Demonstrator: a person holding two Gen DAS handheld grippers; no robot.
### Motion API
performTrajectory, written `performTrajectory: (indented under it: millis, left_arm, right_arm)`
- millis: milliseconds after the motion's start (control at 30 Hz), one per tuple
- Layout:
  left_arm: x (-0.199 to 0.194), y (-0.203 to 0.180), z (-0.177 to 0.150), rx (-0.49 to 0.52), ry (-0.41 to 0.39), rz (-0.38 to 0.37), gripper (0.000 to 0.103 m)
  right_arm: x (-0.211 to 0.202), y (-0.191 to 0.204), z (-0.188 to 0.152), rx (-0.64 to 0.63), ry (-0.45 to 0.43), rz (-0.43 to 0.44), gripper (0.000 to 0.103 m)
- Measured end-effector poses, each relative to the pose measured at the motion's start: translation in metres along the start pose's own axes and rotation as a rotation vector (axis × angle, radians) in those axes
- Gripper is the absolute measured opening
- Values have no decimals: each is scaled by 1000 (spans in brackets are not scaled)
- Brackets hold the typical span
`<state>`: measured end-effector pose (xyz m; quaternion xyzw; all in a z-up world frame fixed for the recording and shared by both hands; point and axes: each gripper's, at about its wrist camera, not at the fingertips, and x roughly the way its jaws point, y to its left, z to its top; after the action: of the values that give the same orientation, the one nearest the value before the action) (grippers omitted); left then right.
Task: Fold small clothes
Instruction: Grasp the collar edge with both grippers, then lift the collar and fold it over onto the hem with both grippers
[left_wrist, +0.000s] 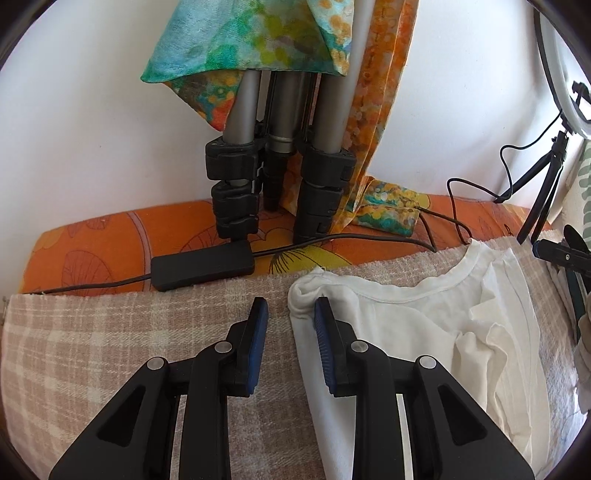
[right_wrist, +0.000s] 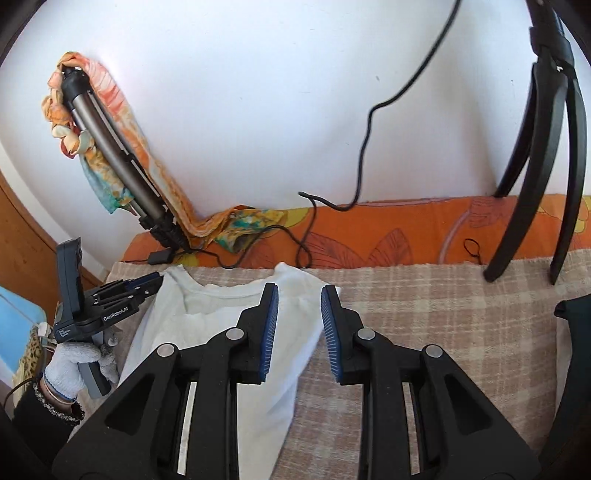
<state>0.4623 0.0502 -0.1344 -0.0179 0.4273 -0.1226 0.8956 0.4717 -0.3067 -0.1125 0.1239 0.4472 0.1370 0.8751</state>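
Both hand-held grippers (left_wrist: 290, 314) (right_wrist: 299, 304) gaping, empty; gloved hand (right_wrist: 75, 363) only in right view.

White shirt (left_wrist: 424, 332) is soft matt cloth on a coarse woven checked blanket (left_wrist: 110, 339); left gripper (left_wrist: 291, 321) is matt black plastic with ribbed blue pads (left_wrist: 258, 332); tripod (left_wrist: 243, 107) legs brushed metal

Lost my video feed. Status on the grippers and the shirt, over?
Left hand-held gripper open at shirt's left shoulder. Right hand-held gripper open at the other shoulder. White T-shirt flat on checked blanket, partly folded. Black cable behind collar, clear.
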Motion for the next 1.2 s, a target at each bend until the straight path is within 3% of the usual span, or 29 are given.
performTrajectory:
  millis: [100, 167, 300, 333, 400, 833, 1200]
  left_arm:
    - [6, -5, 3, -8, -5, 0, 23]
    - [11, -12, 5, 2, -9, -25, 8]
    - [16, -27, 8, 27, -26, -24, 4]
    - [14, -26, 8, 17, -33, -36, 4]
    - [6, -22, 8, -4, -49, -65, 4]
    - [-93, -27, -5, -16, -172, -121, 3]
    - [-202, -41, -68, 12, -247, -123, 3]
  right_arm:
    - [20, -9, -2, 17, 40, 12, 26]
    - [35, -9, 0, 33, 61, 63, 26]
    - [54, 10, 5, -4, 79, 82, 25]
    - [55, 15, 7, -19, 80, 82, 14]
    - [50, 22, 9, -39, 70, 67, 9]
    - [-59, 69, 2, -103, -52, 114, 8]
    - [-153, 106, -79, -142, -88, 111, 8]
